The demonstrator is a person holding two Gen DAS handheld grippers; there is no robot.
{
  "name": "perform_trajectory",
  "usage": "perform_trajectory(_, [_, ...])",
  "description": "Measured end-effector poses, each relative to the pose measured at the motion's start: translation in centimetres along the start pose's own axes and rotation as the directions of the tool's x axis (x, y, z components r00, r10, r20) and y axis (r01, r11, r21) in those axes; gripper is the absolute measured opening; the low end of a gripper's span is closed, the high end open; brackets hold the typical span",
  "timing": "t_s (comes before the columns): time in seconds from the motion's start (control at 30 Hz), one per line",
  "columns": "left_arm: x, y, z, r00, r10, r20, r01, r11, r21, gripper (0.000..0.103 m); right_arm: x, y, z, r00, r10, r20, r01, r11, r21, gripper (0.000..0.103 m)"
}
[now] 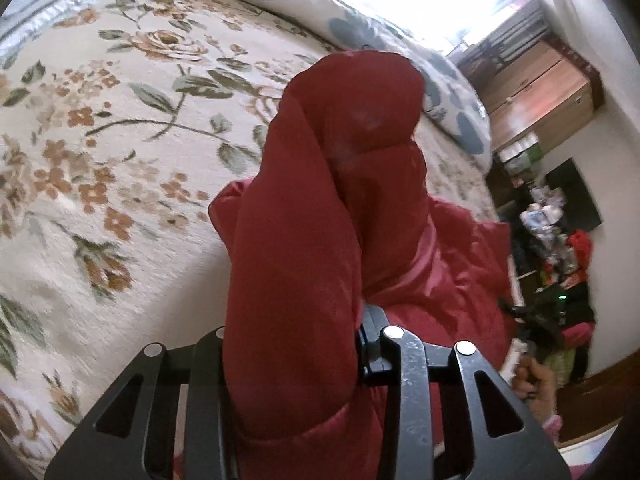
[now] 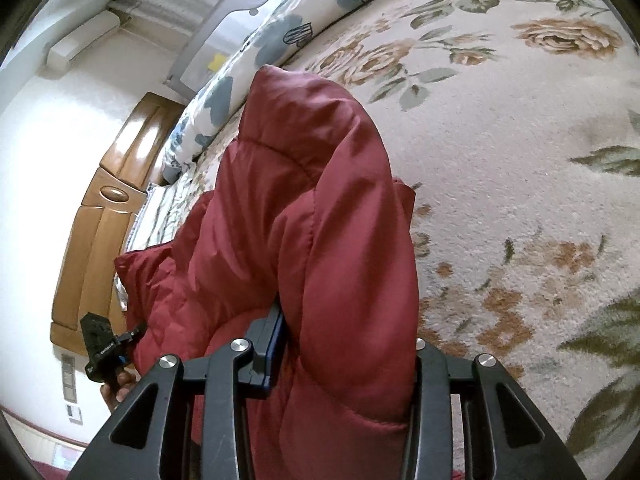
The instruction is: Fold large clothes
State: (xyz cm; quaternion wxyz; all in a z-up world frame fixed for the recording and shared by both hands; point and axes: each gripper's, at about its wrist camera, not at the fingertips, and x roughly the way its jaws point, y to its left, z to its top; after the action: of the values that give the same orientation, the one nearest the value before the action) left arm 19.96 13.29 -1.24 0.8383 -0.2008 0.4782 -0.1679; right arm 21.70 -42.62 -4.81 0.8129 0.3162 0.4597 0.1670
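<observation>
Bed (image 1: 100,208) with floral cover, wooden headboard (image 2: 96,236), patterned pillow (image 1: 400,36). Red padded jacket (image 1: 312,208) bunched above bed, long axis running away from cameras. Left gripper (image 1: 296,360) and right gripper (image 2: 344,364) fingers apparently clamped on jacket, partly hidden.

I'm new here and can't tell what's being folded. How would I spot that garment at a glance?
Find the big bed with the cream floral blanket. Above it, both grippers, the left and the right, clamp one puffy red jacket. It is the only plain, shiny dark-red thing; the bedding nearby, like the blue-patterned quilt, is pale and printed.
</observation>
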Motion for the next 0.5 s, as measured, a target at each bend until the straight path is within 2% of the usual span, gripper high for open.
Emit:
perform_trajectory(0.07, [0.6, 0.0, 0.0, 0.999, 0.045, 0.005, -0.045, 0.999, 0.014, 0.037, 0.3, 0.2, 0.0, 1.0, -0.027, 0.007, 0.027, 1.0, -0.016, 0.041])
perform_trajectory(0.13, [1.1, 0.1, 0.0, 0.997, 0.076, 0.011, -0.076, 0.997, 0.01, 0.042, 0.6, 0.2, 0.1, 0.999, -0.047, 0.013, 0.047, 0.999, -0.02, 0.048])
perform_trajectory(0.2, [1.2, 0.2, 0.0, 0.994, 0.11, 0.021, -0.111, 0.994, 0.003, 0.055, 0.9, -0.1, 0.1, 0.998, -0.057, 0.017, 0.058, 0.998, -0.014, 0.053])
perform_trajectory(0.37, [0.3, -0.5, -0.2, 0.979, 0.19, 0.078, -0.193, 0.98, 0.042, 0.062, 0.7, -0.2, -0.1, 0.996, -0.084, 0.032, 0.085, 0.996, -0.016, 0.062])
perform_trajectory(0.5, [-0.3, -0.9, 0.4, 0.964, 0.241, 0.116, -0.25, 0.966, 0.065, 0.067, -0.1, 0.3, 0.1, 0.988, -0.145, 0.056, 0.146, 0.989, -0.031, 0.071])
